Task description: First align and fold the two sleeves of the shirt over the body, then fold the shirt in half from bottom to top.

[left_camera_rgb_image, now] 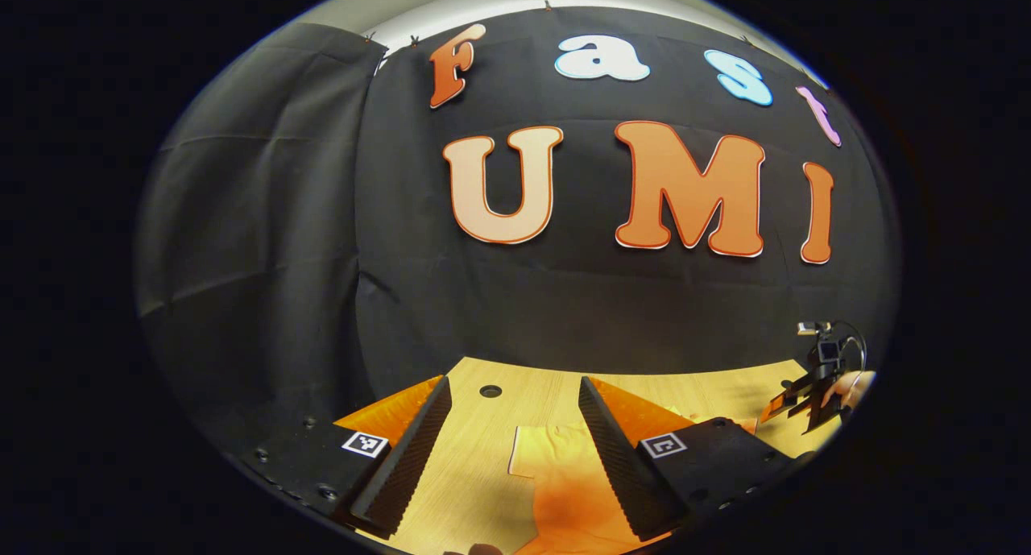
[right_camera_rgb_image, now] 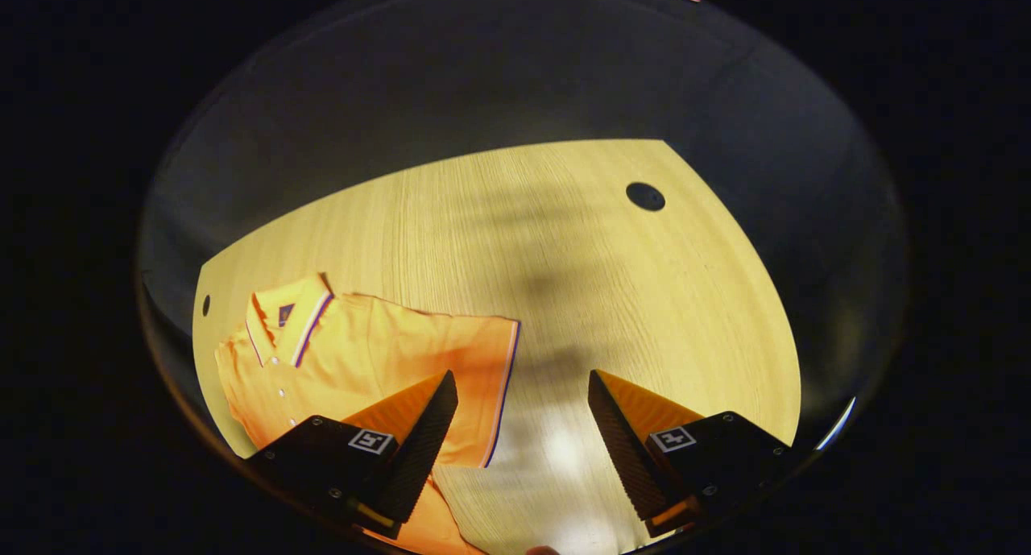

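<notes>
We find the left gripper (left_camera_rgb_image: 515, 446) low over the wooden table (left_camera_rgb_image: 725, 394), aimed at the booth's black cloth wall (left_camera_rgb_image: 322, 241). Its two fingers stand wide apart with nothing between them. In the gap below lies a part of the orange polo shirt (left_camera_rgb_image: 564, 474); one pale edge of the cloth shows on the wood. We cannot tell which part of the garment this is. A round hole (left_camera_rgb_image: 490, 391) in the tabletop sits ahead of the fingers, near the wall.

At the far right of the left gripper view we see the right gripper (left_camera_rgb_image: 797, 402), small and well apart, with a hand (left_camera_rgb_image: 850, 387) holding it above the table.

From the right gripper view, we look steeply down on the table. The right gripper (right_camera_rgb_image: 522, 430) is spread wide too, and grips nothing; bare wood lies between its fingers. The polo shirt (right_camera_rgb_image: 362, 362) lies flat at the lower left of this view, collar (right_camera_rgb_image: 282, 321) toward the far left edge, a row of buttons (right_camera_rgb_image: 278, 378) running down the placket. One short sleeve (right_camera_rgb_image: 475, 378) is stretched out sideways from the body, unfolded, its striped cuff (right_camera_rgb_image: 503, 386) just beside the left-hand finger in the picture. That finger overlaps the sleeve in the picture; we cannot tell whether it touches the cloth.

A round hole (right_camera_rgb_image: 645, 196) shows in the far part of the tabletop, another small one (right_camera_rgb_image: 206, 304) near the collar. Soft shadows fall across the wood above the fingers.
</notes>
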Motion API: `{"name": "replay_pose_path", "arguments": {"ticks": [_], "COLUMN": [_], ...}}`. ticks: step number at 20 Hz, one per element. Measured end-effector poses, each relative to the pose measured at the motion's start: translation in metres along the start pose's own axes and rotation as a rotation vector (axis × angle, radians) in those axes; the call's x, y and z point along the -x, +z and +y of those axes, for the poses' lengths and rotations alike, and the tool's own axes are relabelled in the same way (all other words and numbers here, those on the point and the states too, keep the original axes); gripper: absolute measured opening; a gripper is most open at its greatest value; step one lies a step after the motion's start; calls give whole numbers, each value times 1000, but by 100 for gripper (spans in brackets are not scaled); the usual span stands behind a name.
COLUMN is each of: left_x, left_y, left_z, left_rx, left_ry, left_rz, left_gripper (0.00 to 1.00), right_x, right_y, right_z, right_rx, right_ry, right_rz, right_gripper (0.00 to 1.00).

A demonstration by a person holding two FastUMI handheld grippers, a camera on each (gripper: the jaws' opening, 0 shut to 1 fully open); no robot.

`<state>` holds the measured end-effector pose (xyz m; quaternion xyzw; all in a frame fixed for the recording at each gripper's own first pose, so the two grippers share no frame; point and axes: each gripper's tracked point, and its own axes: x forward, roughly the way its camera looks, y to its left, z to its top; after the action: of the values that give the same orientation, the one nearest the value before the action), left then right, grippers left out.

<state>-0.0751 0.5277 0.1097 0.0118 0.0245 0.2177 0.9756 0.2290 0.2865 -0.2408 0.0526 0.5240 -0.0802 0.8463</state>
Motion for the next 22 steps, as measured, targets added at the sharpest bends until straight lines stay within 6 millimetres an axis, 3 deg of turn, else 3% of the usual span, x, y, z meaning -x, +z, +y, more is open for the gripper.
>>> {"name": "replay_pose_path", "arguments": {"ticks": [4,7,9,10,11,16,18,22], "left_x": [-13,-24,-29,-31,-32,-32,-30,-31], "left_y": [-6,-2,0,-4,-6,-16,-17,-19], "left_z": [11,22,28,29,30,34,35,40], "left_rx": [-18,-43,-39,-35,-33,5,0,-2], "left_ry": [-3,-4,-4,-9,-13,-16,-18,-15], "left_rz": [27,36,33,42,47,72,75,77], "left_gripper": [98,98,98,96,96,98,98,98], "right_x": [-19,-27,-37,-31,-42,-37,-38,-38], "right_y": [-19,-27,-33,-33,-32,-33,-37,-36], "right_z": [0,15,14,17,18,15,18,22], "right_rx": [13,-17,1,-4,-13,-21,-5,-78], "right_ry": [-26,2,-20,-8,-11,-6,0,35], "right_rz": [78,120,135,140,141,158,159,168], "right_gripper": [100,100,100,100,100,99,92,42]}}
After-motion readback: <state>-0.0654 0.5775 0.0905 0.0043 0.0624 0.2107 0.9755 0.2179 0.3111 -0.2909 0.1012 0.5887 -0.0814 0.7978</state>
